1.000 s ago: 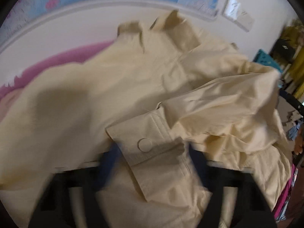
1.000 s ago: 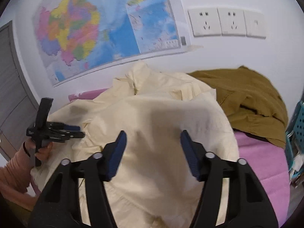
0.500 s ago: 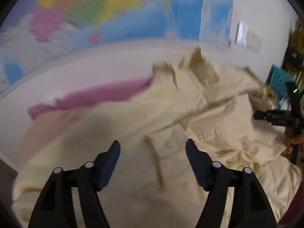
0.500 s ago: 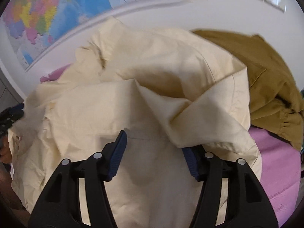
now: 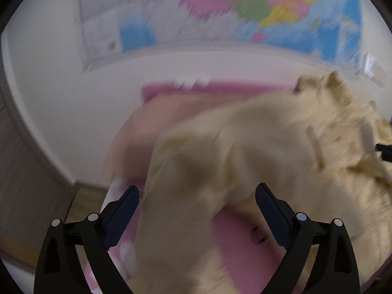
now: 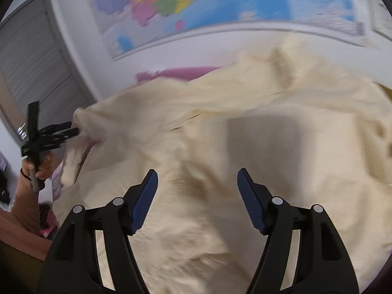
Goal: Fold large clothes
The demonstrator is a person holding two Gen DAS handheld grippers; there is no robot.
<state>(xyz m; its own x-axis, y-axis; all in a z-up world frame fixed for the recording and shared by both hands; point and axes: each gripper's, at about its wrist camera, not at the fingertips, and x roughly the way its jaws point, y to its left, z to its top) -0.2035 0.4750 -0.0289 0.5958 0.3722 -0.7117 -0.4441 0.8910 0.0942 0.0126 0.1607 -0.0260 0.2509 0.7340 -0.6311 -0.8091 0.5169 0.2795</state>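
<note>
A large cream shirt lies crumpled over a pink bed cover. In the left wrist view the shirt is blurred and fills the centre and right, with one part hanging down between the fingers. My left gripper is open above the shirt's left edge, holding nothing. It also shows in the right wrist view at the shirt's left edge. My right gripper is open and empty just above the middle of the shirt.
A coloured map hangs on the white wall behind the bed. A grey door stands at the left. The bed's left edge and wooden floor show at lower left. An olive garment edge peeks out at far right.
My left gripper has let go of the cuff and swung left to the shirt's left edge. My right gripper has moved left over the shirt, and the olive garment has slid almost out of view.
</note>
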